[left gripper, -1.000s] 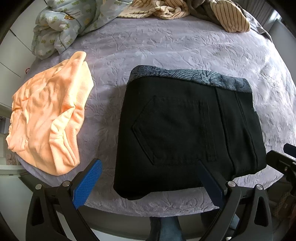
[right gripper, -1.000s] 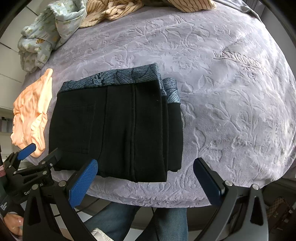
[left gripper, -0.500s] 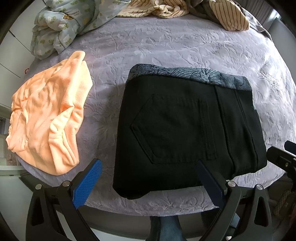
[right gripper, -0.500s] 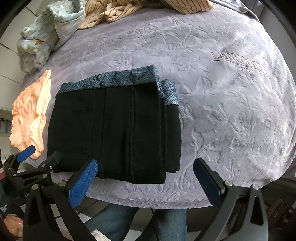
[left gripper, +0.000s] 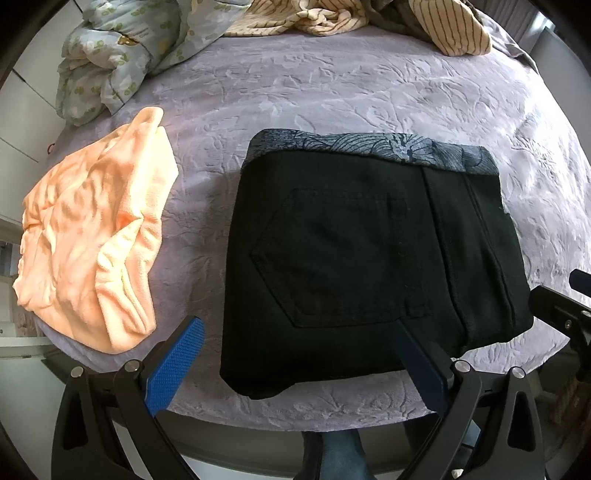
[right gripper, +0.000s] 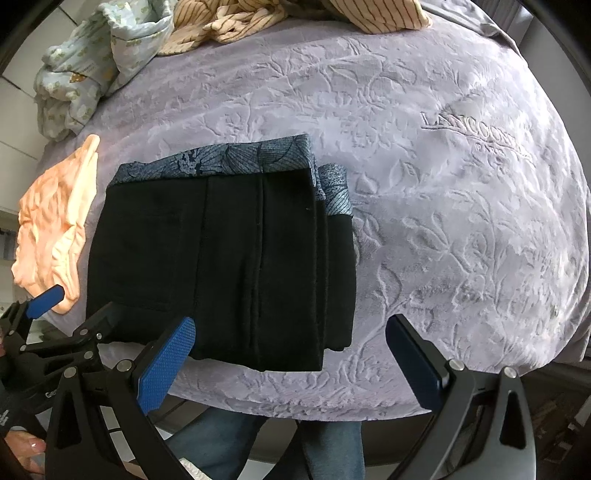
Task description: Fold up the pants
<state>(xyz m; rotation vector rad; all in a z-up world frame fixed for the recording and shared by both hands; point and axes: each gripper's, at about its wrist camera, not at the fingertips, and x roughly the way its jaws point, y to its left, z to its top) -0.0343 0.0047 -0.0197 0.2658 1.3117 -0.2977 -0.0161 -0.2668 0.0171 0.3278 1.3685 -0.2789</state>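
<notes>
The black pants lie folded into a compact rectangle on the lilac bedspread, with a blue-grey patterned band along the far edge. They also show in the right wrist view. My left gripper is open and empty, held just above the near edge of the pants. My right gripper is open and empty, near the pants' right front corner. The left gripper shows at the lower left of the right wrist view.
A folded peach garment lies left of the pants. A pale floral bundle and striped beige clothes are piled at the far edge. The bed's near edge runs just under both grippers. The person's jeans show below.
Both grippers have drawn back slightly toward the near edge. The pants have not moved.
</notes>
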